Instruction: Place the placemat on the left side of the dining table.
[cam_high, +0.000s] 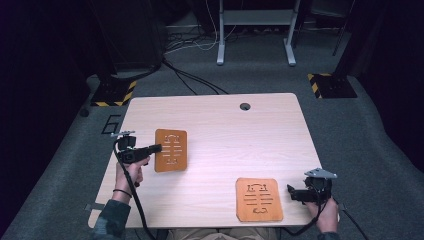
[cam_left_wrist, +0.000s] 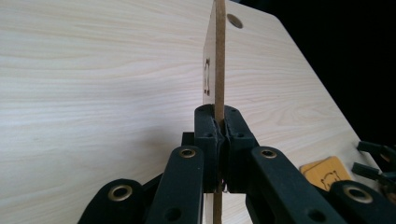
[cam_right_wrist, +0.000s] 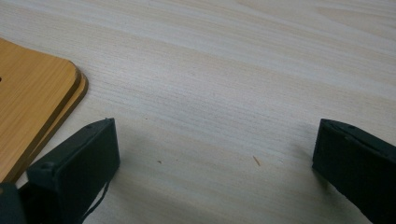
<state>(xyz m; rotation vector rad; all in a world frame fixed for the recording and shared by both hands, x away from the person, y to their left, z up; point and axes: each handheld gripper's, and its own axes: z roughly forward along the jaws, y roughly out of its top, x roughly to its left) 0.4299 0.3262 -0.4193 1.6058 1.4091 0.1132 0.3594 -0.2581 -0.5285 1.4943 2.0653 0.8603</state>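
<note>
A thin orange wooden board (cam_high: 171, 150) with cut-out slots hangs over the left part of the table, and my left gripper (cam_high: 156, 148) is shut on its left edge. In the left gripper view the board (cam_left_wrist: 218, 60) stands edge-on, clamped between the pads of that gripper (cam_left_wrist: 223, 126). Near the front right edge lies a like board (cam_high: 259, 199) flat on the table; in the right gripper view it is a stack of two boards (cam_right_wrist: 32, 107). My right gripper (cam_high: 291, 193) rests just right of the stack, and its jaws stand wide open over bare wood (cam_right_wrist: 215, 158).
The light wooden table (cam_high: 225, 125) has a round cable hole (cam_high: 245, 106) at the back. Bare wood lies between the two boards. Dark floor, cables and a desk frame (cam_high: 255, 30) lie beyond. The left gripper view shows the stack (cam_left_wrist: 327, 170) and the other gripper (cam_left_wrist: 378, 161) at the right.
</note>
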